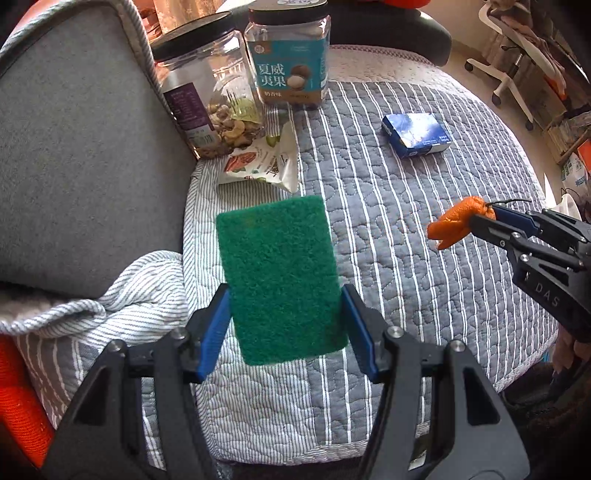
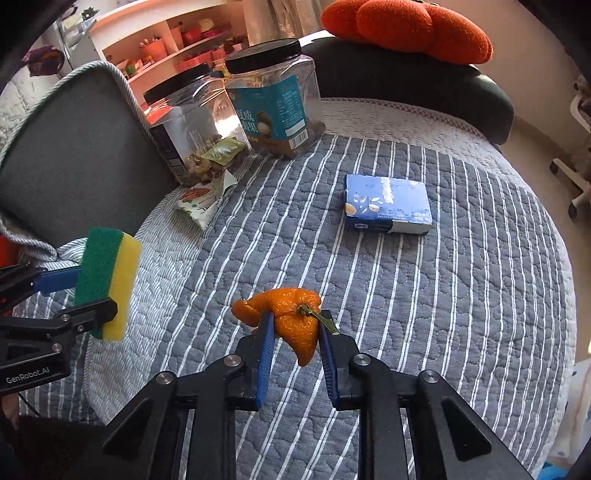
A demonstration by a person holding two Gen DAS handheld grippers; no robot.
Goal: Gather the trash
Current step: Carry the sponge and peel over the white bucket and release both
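Striped grey quilt point(image 2: 369, 295) covers the seat under both my tools, with a grey cushion point(image 1: 74, 147) standing along its left edge and a black armrest point(image 2: 424, 85) at the far end carrying an orange pillow point(image 2: 406, 26).

My left gripper point(image 1: 284, 321) is closed on a sponge point(image 1: 280, 277), its blue pads pressed against the two long sides; the green scouring face looks up at me, and the right wrist view shows the yellow foam layer beneath. The sponge hangs clear above the quilt.

My right gripper point(image 2: 295, 332) is clamped on a piece of orange peel point(image 2: 295, 321), stem still attached, held off the fabric. From the left wrist view the peel sticks out past the fingertips, off to the right of the sponge.

Ahead of my left gripper a torn snack wrapper point(image 1: 262, 162) lies flat, touching the base of a clear jar of mixed nuts point(image 1: 210, 92). Just beside that jar stands a second jar with a teal label point(image 1: 288, 55). Ahead of my right gripper, well apart from the jars, a small blue carton point(image 2: 388, 205) lies on its side.
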